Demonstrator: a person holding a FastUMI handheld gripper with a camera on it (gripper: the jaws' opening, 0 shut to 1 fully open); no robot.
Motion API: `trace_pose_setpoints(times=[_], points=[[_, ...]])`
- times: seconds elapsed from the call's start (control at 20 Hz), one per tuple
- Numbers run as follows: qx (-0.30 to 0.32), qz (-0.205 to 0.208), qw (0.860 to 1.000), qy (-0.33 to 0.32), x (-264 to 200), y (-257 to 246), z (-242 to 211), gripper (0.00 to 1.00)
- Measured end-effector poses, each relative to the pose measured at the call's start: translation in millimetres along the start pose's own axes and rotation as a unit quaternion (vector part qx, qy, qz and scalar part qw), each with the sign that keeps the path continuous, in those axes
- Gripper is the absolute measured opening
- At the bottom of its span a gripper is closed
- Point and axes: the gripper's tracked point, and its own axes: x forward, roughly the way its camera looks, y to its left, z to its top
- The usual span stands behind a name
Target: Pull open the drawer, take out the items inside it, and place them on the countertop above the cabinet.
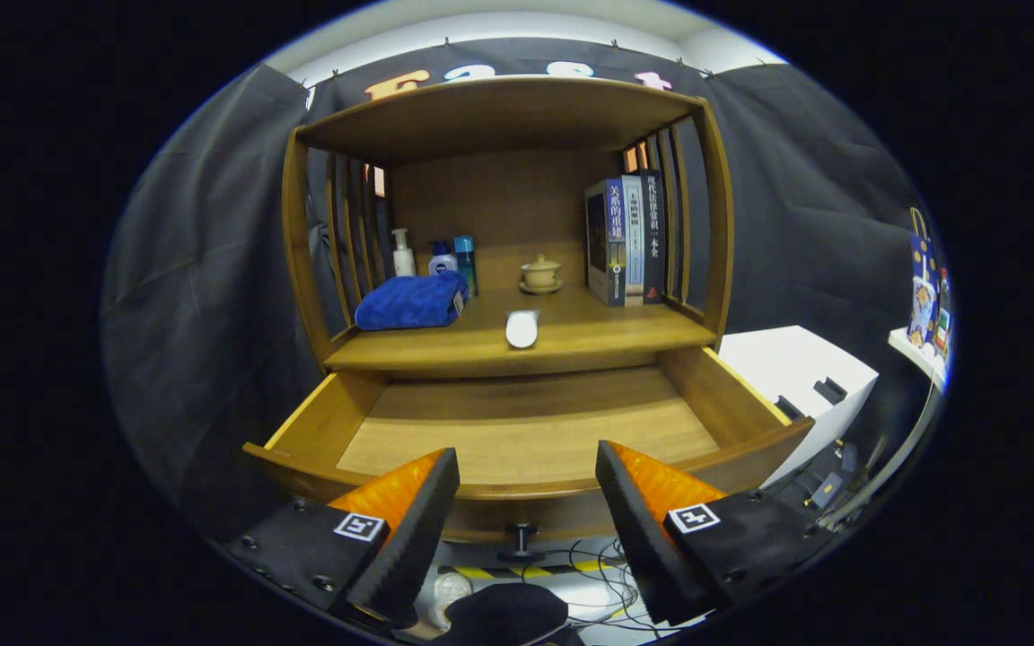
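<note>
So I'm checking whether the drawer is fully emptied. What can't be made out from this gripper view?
- Drawer back strip: hidden under the countertop.
- Drawer floor just behind its front wall: hidden by that wall and the open gripper.
- White item on the countertop: seen end-on, kind unclear.
- Bottles behind the blue towel: lower parts covered.

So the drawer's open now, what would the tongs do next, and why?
Probably back away and finish. The drawer is pulled out and its visible floor is bare, while a white tube already lies on the countertop above. The tongs hang open, holding nothing, in front of the drawer's front edge, so nothing seems left to fetch.
</note>
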Motion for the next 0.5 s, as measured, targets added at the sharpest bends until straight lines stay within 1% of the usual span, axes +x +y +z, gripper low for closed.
trace_pose_setpoints(times=[0.25, 0.3, 0.35, 0.5], points=[[-0.009, -0.003, 1.000, 0.023, 12.1, -1.1, -25.1, 0.99], [-0.019, -0.011, 0.999, 0.024, 9.4, -5.0, -27.0, 0.99], [-0.027, -0.012, 0.999, 0.017, 15.3, -2.9, -25.7, 0.99], [-0.037, -0.012, 0.999, 0.013, 11.3, -2.9, -28.1, 0.98]])
